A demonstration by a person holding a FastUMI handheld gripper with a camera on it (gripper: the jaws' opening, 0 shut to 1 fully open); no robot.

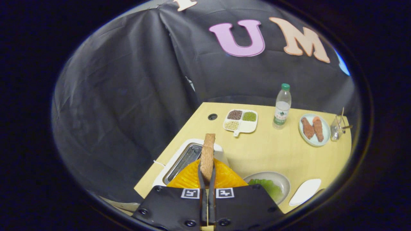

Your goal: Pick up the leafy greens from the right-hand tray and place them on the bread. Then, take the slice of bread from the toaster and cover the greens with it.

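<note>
My gripper [207,168] is shut on a slice of brown bread [208,149], held upright and edge-on between the fingers. The slice is above the white toaster [179,160], whose open metal slot lies just left of the fingers. Behind the fingers sits a ribbed orange dish [226,178]. To the right of them a pale round plate [284,181] holds leafy greens [267,187]. Whether bread lies under the greens is hidden.
A small white dish [305,191] lies right of the plate. Further back on the wooden table [266,150] are a divided dish of grains [240,121], a water bottle [282,107], a plate with two brown pieces [314,129] and a glass [337,129].
</note>
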